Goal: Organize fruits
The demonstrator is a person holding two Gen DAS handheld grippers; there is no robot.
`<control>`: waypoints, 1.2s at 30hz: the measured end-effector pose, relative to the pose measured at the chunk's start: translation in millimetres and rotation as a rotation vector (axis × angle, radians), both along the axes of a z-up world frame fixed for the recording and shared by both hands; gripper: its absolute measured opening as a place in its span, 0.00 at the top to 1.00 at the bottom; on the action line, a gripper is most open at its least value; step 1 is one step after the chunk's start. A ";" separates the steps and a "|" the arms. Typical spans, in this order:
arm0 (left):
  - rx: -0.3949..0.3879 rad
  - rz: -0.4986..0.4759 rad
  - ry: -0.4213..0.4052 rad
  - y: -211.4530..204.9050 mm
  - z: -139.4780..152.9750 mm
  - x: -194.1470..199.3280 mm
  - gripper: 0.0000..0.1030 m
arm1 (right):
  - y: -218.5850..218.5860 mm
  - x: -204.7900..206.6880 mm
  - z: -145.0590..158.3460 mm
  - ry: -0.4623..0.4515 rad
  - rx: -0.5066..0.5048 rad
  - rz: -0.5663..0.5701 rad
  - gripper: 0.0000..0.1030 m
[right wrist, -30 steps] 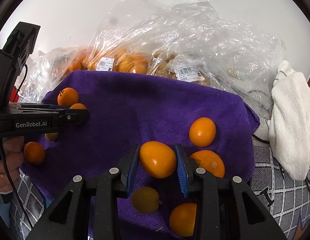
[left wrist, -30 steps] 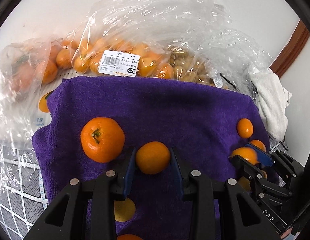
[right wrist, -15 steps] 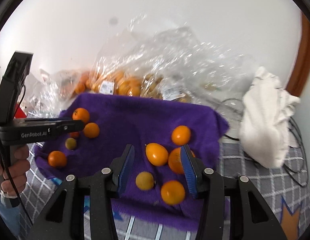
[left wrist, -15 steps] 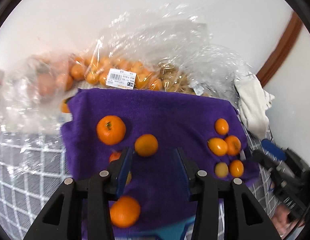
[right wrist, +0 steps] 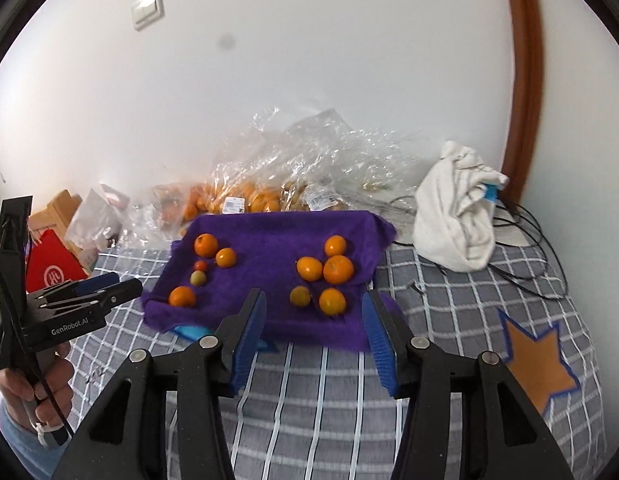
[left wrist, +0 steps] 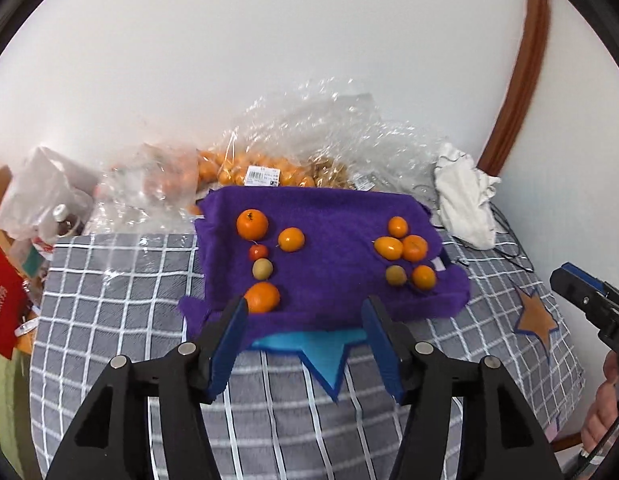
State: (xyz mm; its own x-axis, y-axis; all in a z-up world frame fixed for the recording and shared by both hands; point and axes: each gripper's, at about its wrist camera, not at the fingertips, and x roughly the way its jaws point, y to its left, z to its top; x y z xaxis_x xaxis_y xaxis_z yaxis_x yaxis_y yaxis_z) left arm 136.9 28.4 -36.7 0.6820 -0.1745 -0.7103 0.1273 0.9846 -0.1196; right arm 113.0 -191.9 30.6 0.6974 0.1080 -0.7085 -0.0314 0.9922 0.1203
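Observation:
A purple towel point(left wrist: 333, 236) point(right wrist: 269, 240) lies on the checked bed cover with two groups of fruit on it. The left group point(left wrist: 261, 256) point(right wrist: 201, 268) holds several fruits, mostly orange, with one small red and one greenish. The right group point(left wrist: 407, 252) point(right wrist: 325, 276) holds several orange fruits and one greenish one. My left gripper point(left wrist: 305, 344) hangs above the towel's near edge; its jaws are opening, with nothing between them. My right gripper point(right wrist: 313, 336) is likewise drawn back over the near edge, jaws opening and empty.
Clear plastic bags of oranges point(left wrist: 245, 168) point(right wrist: 245, 196) are heaped behind the towel by the wall. A white cloth point(left wrist: 465, 200) point(right wrist: 457, 208) and cables lie at the right. A red bag point(left wrist: 1, 304) and boxes stand at the left. The grey checked cover point(left wrist: 117, 288) spreads around.
Both grippers let go of the orange fruit each held, opened, and pulled back and up from the towel. The fruits now lie on the towel in two groups.

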 end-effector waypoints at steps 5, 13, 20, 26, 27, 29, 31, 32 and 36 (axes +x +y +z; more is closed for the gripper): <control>0.003 0.000 -0.062 -2.9 16.0 -47.0 0.32 | 0.0 -47.7 10.9 -0.040 -0.003 -0.037 0.24; 0.003 0.024 -0.126 -6.7 27.0 -97.6 0.18 | -1.8 -104.9 21.3 -0.088 -0.024 -0.094 0.03; 0.007 0.049 -0.169 -4.7 33.5 -124.0 0.17 | -2.1 -136.5 28.6 -0.113 -0.020 -0.116 0.03; 0.013 0.042 -0.164 -6.6 31.6 -128.4 0.17 | 1.3 -144.8 30.4 -0.119 -0.078 -0.157 0.03; 0.015 0.040 -0.161 -7.0 30.7 -128.8 0.17 | 1.1 -145.0 30.6 -0.118 -0.078 -0.159 0.03; 0.024 0.040 -0.159 -7.8 29.4 -129.8 0.17 | 1.8 -145.2 31.0 -0.121 -0.072 -0.158 0.03; 0.030 0.046 -0.162 -7.8 28.5 -131.4 0.17 | 3.4 -145.8 31.3 -0.123 -0.071 -0.157 0.03; 0.030 0.049 -0.162 -7.2 28.2 -131.5 0.17 | 4.9 -146.6 31.6 -0.125 -0.071 -0.154 0.03; 0.021 0.054 -0.155 -4.2 27.0 -132.8 0.17 | 9.9 -147.1 30.7 -0.124 -0.079 -0.142 0.03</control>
State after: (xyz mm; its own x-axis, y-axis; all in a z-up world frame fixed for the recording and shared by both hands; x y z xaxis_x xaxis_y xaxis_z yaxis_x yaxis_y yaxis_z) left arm 4.1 24.2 -9.7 0.7914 -0.1208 -0.5993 0.0898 0.9926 -0.0816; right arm -34.1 -182.0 61.3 0.7839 -0.0505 -0.6188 0.0999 0.9940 0.0455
